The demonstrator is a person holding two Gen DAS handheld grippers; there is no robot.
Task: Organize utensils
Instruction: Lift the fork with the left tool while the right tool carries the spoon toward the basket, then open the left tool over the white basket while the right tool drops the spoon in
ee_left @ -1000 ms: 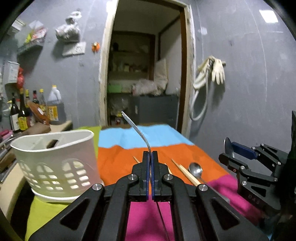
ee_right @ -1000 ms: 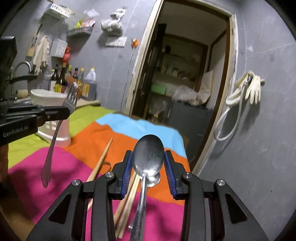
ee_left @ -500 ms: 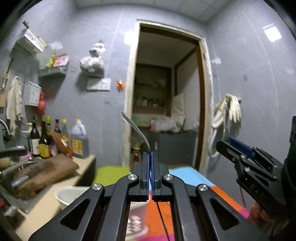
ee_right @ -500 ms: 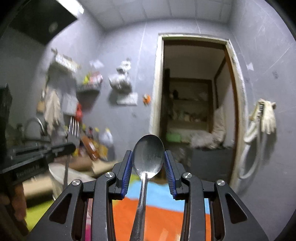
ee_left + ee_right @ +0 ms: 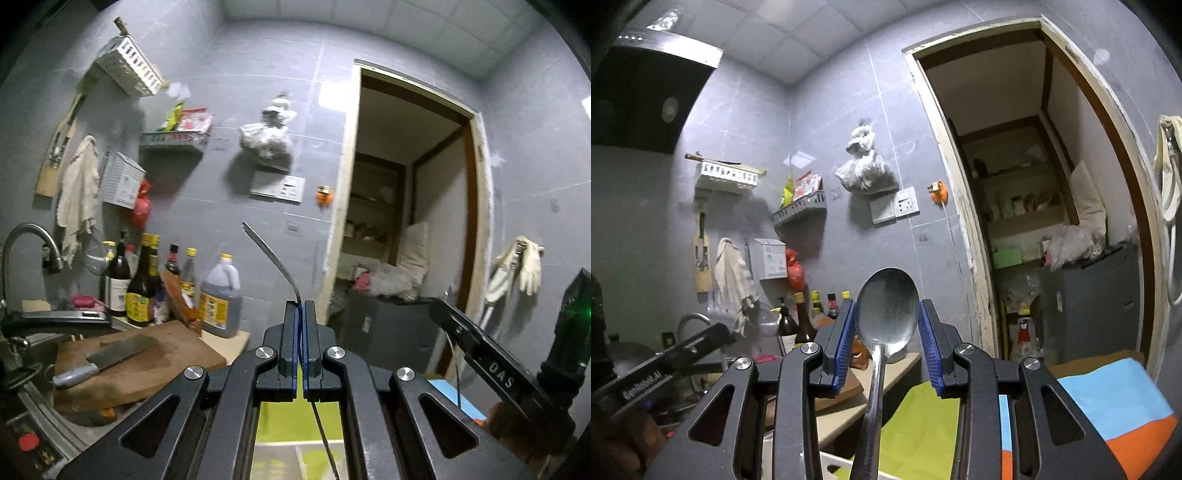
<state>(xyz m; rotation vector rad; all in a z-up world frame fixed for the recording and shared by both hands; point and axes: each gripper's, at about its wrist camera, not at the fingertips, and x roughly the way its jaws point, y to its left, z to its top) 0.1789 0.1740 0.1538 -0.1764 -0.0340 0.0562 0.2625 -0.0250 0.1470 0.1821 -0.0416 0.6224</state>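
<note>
Steel spoon (image 5: pixel 886 314), dull, scratched bowl.

Fork (image 5: pixel 275 258): we see it edge-on only; its handle drops behind the left tool (image 5: pixel 300 314) and leaves the lower edge.
Spoon (image 5: pixel 886 306): its handle end is cut off at the bottom of the right wrist view.
White basket (image 5: pixel 831 467): we see only a strip of rim between the tool's arms.
Bottles (image 5: pixel 147 284): labels too small for us to read.
Right tool (image 5: pixel 476 350): in the left wrist view its tip and load are hidden from us.
Striped cloth (image 5: pixel 1108 402): cropped by the lens edge.
</note>
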